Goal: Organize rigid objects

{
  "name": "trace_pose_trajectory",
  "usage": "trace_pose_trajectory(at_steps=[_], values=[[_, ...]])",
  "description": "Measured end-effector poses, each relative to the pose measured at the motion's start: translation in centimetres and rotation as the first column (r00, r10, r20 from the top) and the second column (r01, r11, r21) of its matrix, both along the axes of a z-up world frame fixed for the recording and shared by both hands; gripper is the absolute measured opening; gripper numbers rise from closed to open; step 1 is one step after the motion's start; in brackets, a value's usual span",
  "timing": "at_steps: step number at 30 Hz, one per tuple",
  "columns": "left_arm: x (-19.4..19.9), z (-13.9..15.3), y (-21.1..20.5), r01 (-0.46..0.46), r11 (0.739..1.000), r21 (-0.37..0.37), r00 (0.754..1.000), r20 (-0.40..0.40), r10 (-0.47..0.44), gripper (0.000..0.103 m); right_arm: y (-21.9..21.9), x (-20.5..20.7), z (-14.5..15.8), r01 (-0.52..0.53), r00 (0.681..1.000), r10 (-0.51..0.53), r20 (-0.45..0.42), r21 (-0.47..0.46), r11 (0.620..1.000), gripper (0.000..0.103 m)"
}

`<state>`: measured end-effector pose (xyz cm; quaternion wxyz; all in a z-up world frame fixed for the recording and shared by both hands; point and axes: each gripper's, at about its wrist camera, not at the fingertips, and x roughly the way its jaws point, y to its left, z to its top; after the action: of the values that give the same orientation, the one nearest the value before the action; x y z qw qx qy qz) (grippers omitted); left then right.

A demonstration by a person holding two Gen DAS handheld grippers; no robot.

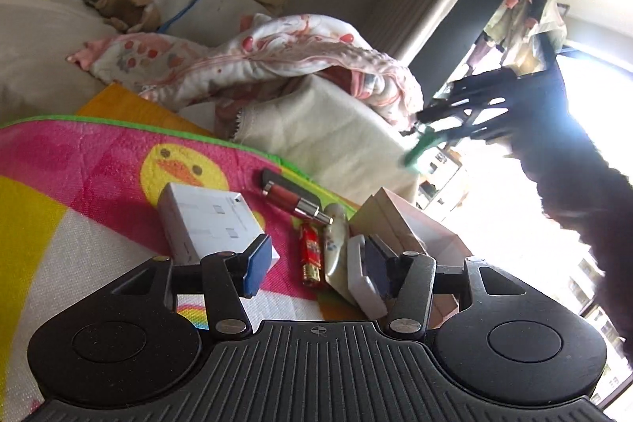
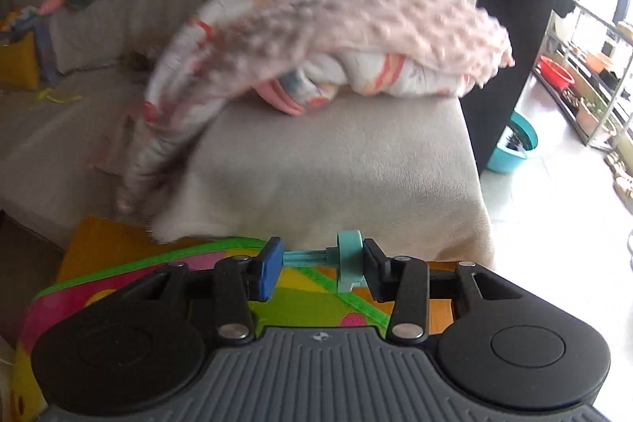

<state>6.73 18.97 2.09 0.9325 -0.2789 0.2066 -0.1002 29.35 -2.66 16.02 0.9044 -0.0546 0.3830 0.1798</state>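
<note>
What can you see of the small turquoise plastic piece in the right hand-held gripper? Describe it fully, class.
The turquoise plastic piece looks rigid: a ribbed stem lying crosswise, ending in a round disc. The right hand-held gripper clamps it endwise, one pad on each end, above the colourful mat. The left wrist view shows it blurred, in mid-air.

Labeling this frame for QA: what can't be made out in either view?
- Left wrist view: white case partly hidden by the left hand-held gripper.
- Left wrist view: right hand-held gripper backlit by the window; its teal object blurred.
- Right wrist view: teal object unidentifiable, ends covered by pads; blanket motion-blurred.
</note>
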Motion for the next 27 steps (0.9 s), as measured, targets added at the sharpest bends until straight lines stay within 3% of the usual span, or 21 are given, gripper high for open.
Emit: trace_pose_trajectory(at_steps=[3,7,9,13,16,18,20,22,24,27], values=[[0.3,-0.1,-0.8,0.037,0.999,0.033,0.999,-0.02,-0.036,0.056,-1.8,-7.2,3.2,-0.083,0.995,0.081,0.063,0.033,0.996,0.042],[0.6,-0.2,-2.7,0.122,0.987,0.106,0.992,-0.041,-0.119,0.056,-5.5,-15.7,4.1,-0.167,0.985,0.164,0.057,0.047,0.985,0.042],[0.8,-0.3,-4.0,0.166,0.976,0.14,0.986,-0.045,-0.161,0.056,-7.3,-19.0,3.0,-0.185,0.983,0.186,-0.013,0.061,0.981,0.042],[1.2,0.1,-5.9,0.193,0.963,0.188,0.98,-0.08,-0.181,0.056,-10.3,-21.6,-1.7,-0.196,0.952,0.214,-0.219,0.1,0.975,0.042],[2.1,0.8,-6.4,0.181,0.963,0.201,0.98,-0.117,-0.16,0.056,-10.9,-22.4,-4.7,-0.205,0.937,0.227,-0.266,0.105,0.973,0.042],[2.9,1.2,-6.5,0.161,0.961,0.224,0.981,-0.142,-0.131,0.056,-11.3,-23.5,-5.6,-0.191,0.957,0.203,-0.206,0.075,0.979,0.044],[3.9,1.7,-6.5,0.146,0.956,0.256,0.981,-0.166,-0.105,0.056,-11.3,-24.2,-6.2,-0.188,0.977,0.191,-0.091,0.041,0.981,0.061],[4.8,2.0,-6.6,0.137,0.952,0.274,0.98,-0.18,-0.089,0.056,-11.0,-25.2,-7.3,-0.173,0.984,0.173,0.039,0.008,0.985,0.071],[6.5,2.5,-6.4,0.122,0.957,0.263,0.979,-0.188,-0.073,0.056,-10.8,-26.0,-8.7,-0.157,0.981,0.157,0.115,-0.009,0.988,0.072],[9.7,3.2,-5.9,0.071,0.965,0.253,0.982,-0.19,-0.022,0.056,-11.2,-26.9,-11.1,-0.132,0.982,0.125,0.139,0.045,0.99,0.072]])
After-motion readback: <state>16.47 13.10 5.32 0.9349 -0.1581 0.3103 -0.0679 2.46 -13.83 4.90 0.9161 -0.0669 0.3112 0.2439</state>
